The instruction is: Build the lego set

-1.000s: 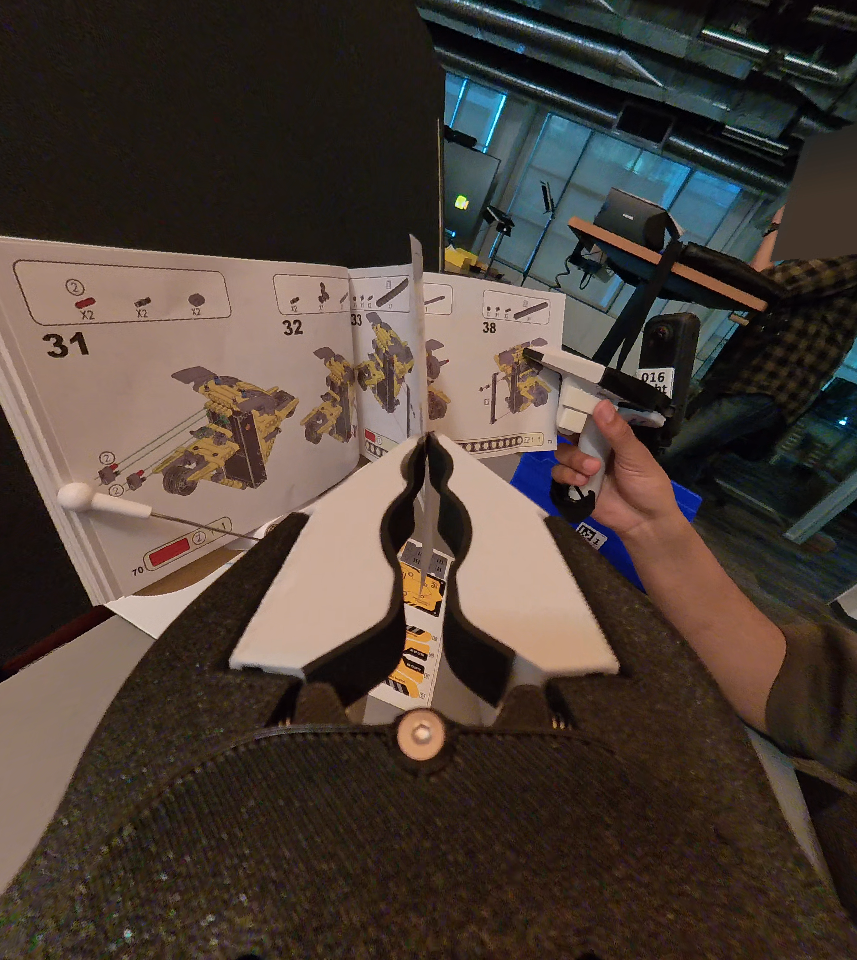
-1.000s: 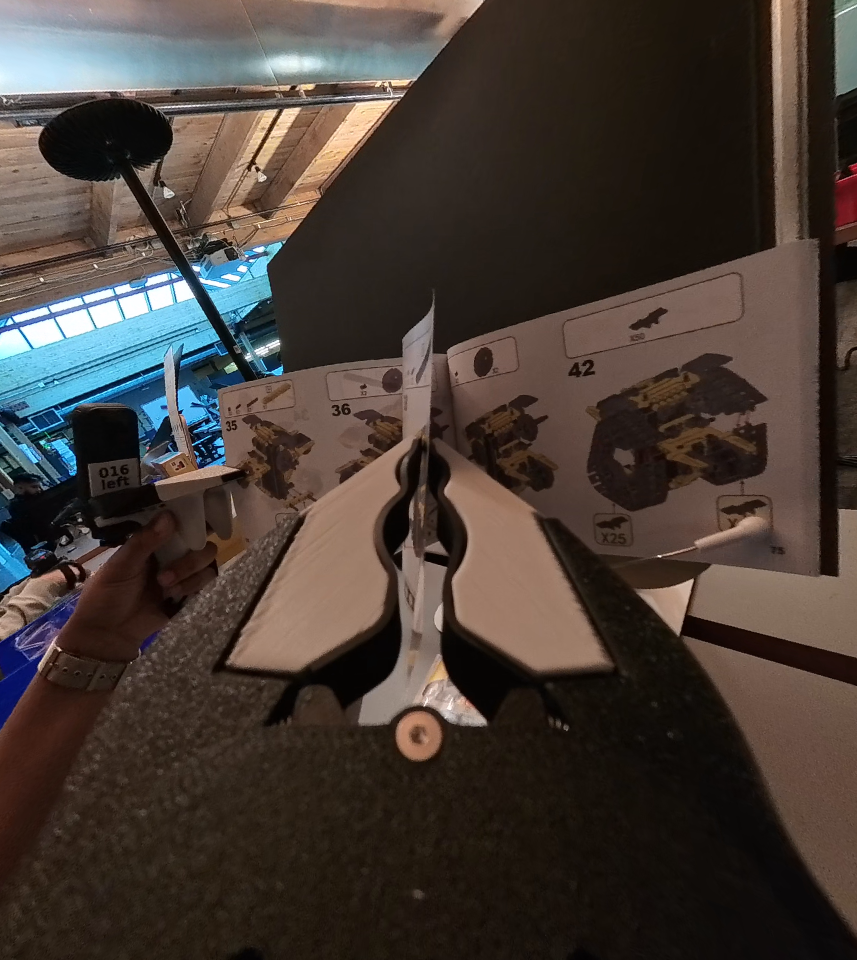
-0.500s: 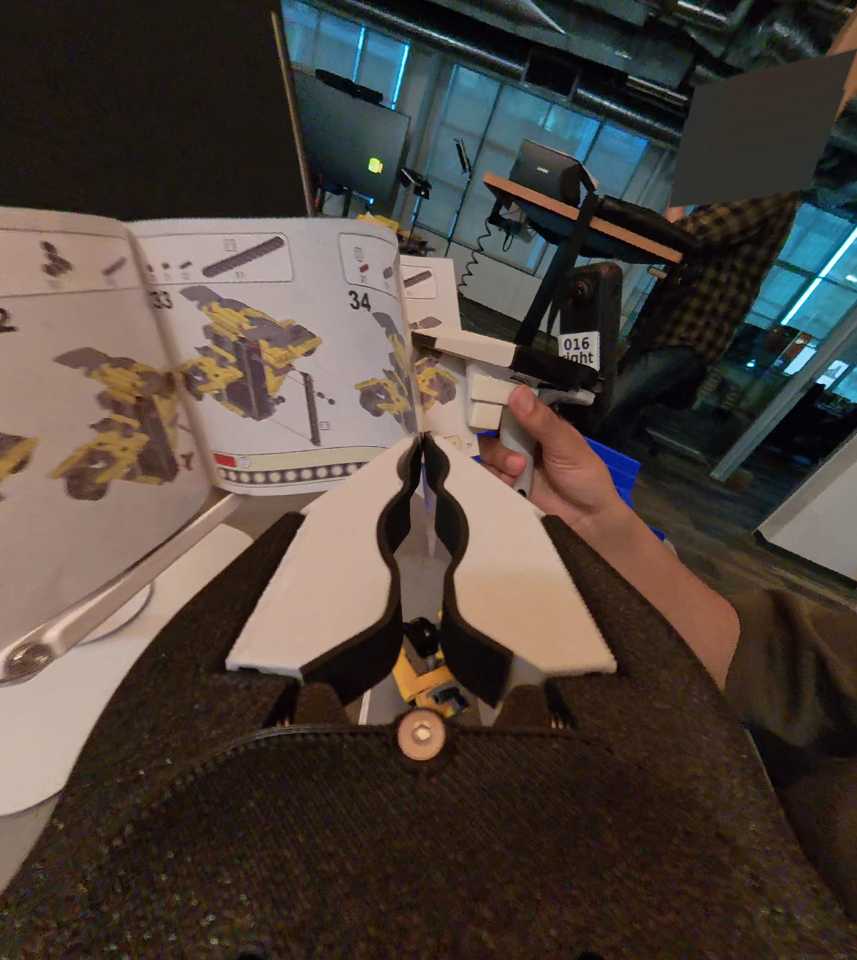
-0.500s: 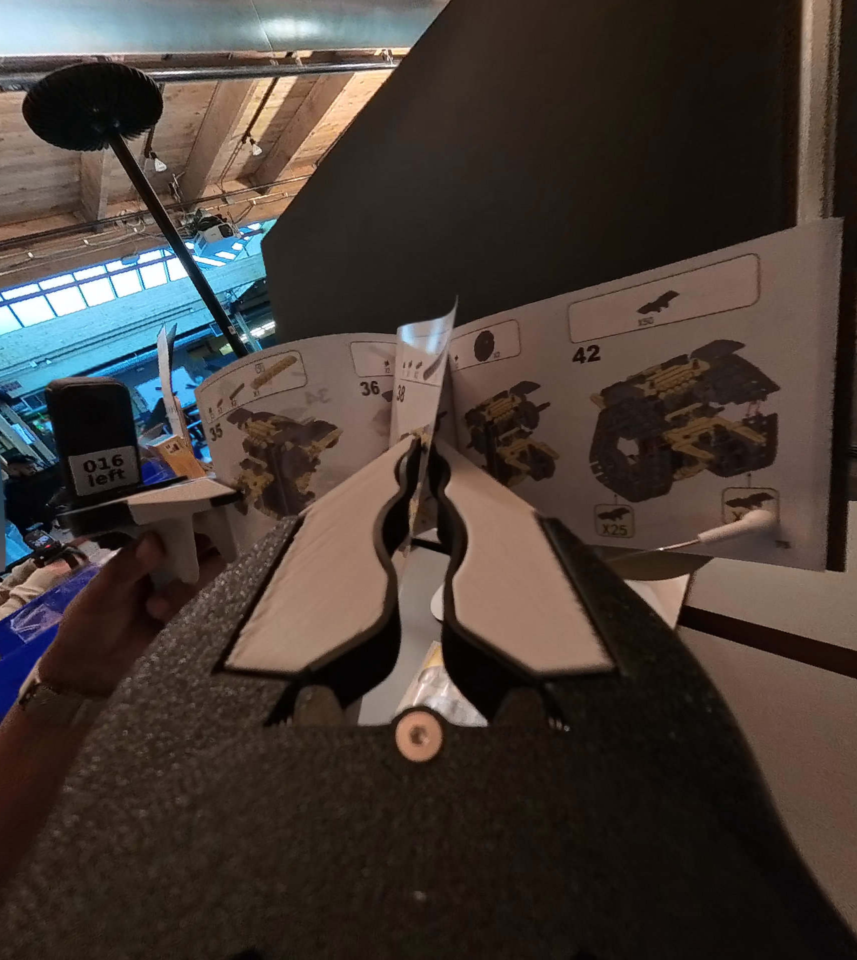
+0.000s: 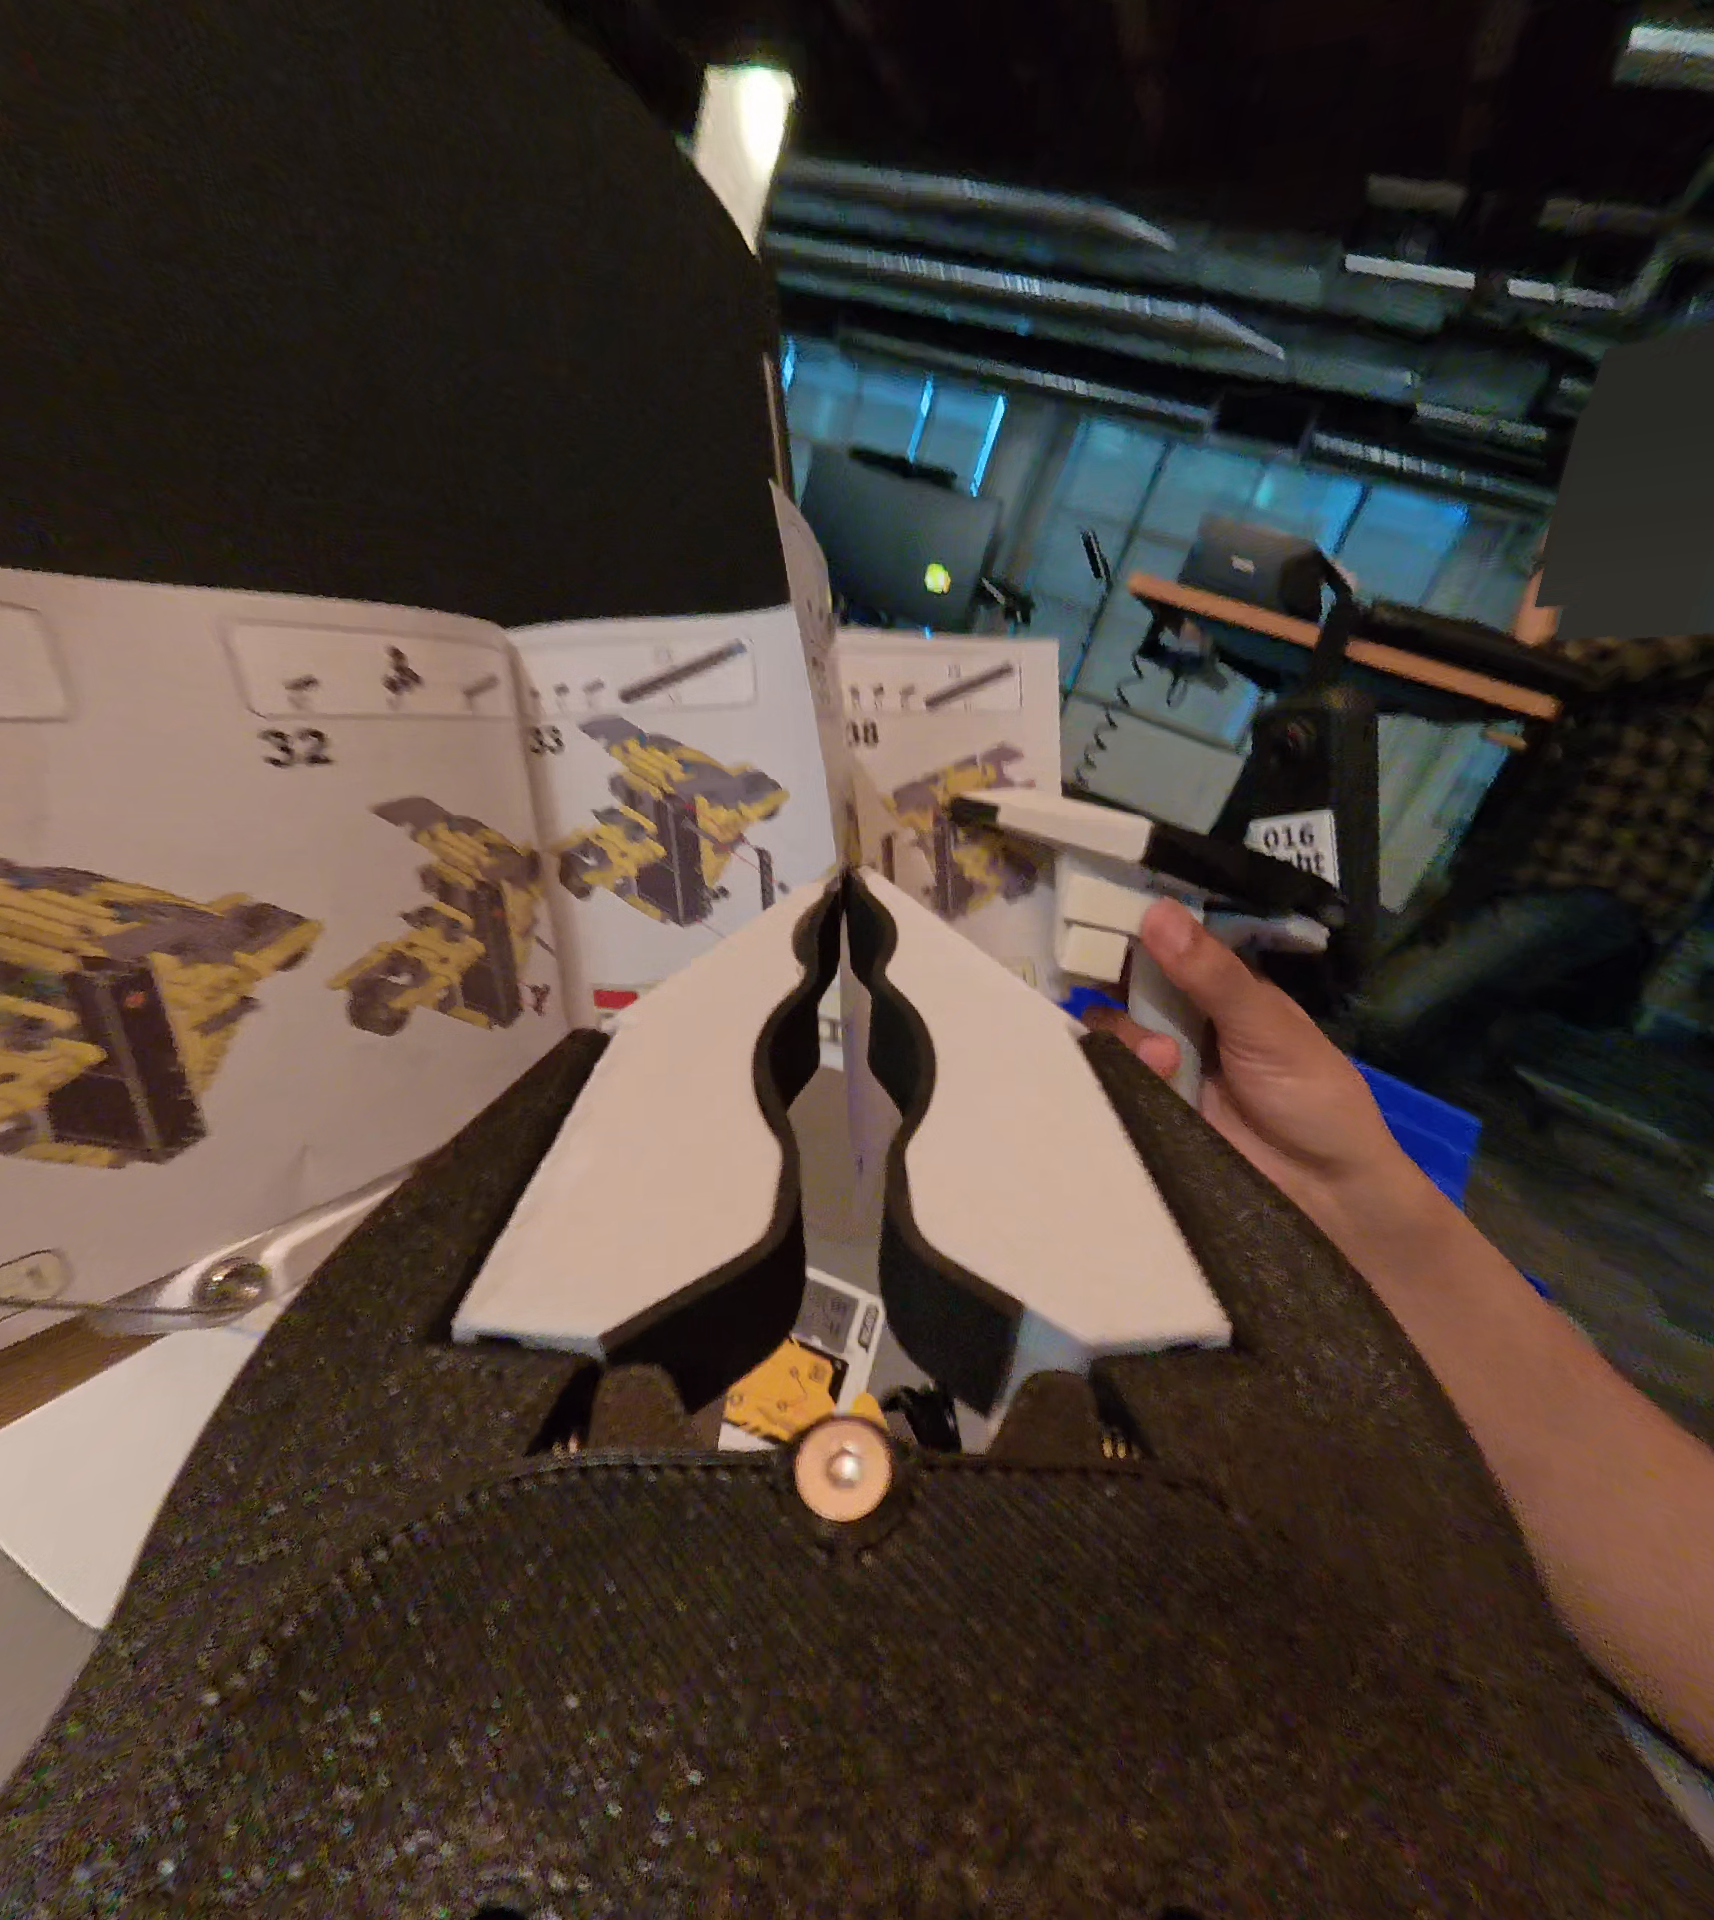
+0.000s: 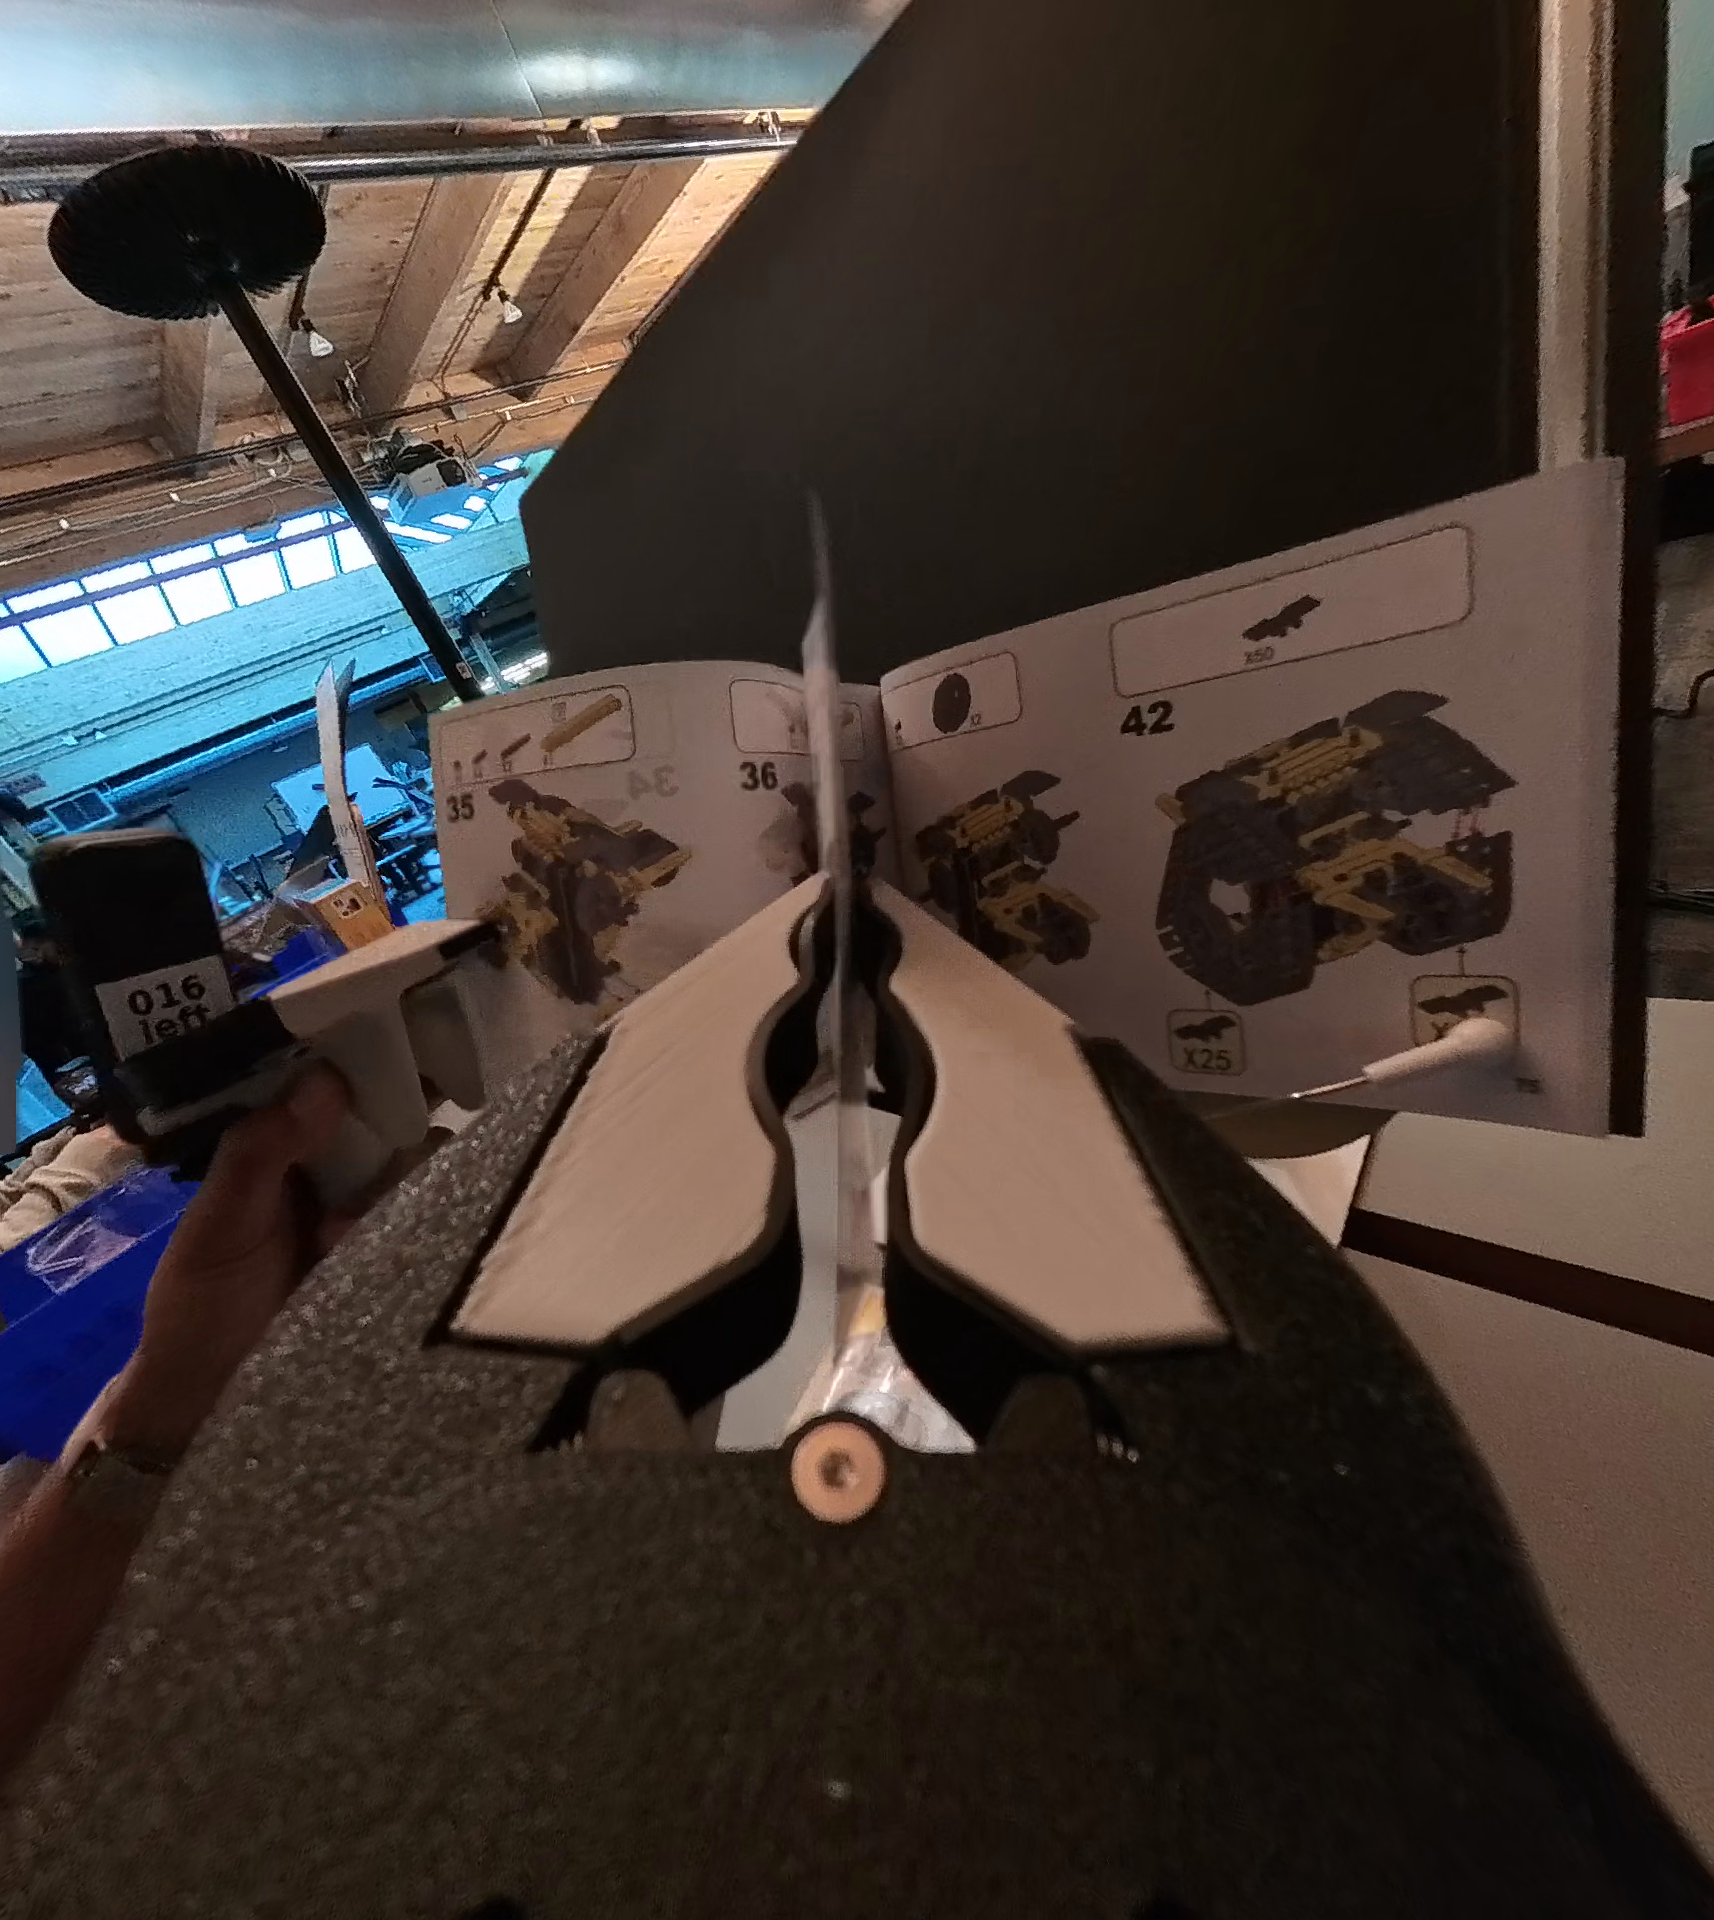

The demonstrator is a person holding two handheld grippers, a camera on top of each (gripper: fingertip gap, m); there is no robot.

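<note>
An open building-toy instruction booklet (image 5: 313, 831) stands upright on a holder in front of a black panel. My left gripper (image 5: 845, 883) is shut on the lower edge of one loose page (image 5: 811, 665), which I see edge-on. My right gripper (image 6: 837, 883) is shut on another upright page (image 6: 822, 707), also edge-on. The booklet's right-hand pages (image 6: 1248, 831) face me in the right wrist view. Each gripper shows in the other's view: the right one (image 5: 978, 816) touches a page, and the left one (image 6: 479, 930) touches a left-hand page.
A metal holder arm (image 5: 209, 1288) pins the left pages and a white-tipped wire (image 6: 1435, 1039) pins the right ones. The black panel (image 6: 1144, 364) stands behind. A blue bin (image 6: 53, 1340) sits on the left. A person in a checked shirt (image 5: 1642, 810) stands by a desk.
The left wrist view has swung back to the right, so its held page now stands edge-on. The page in my right gripper has straightened from curled to edge-on. Both grippers stay shut.
</note>
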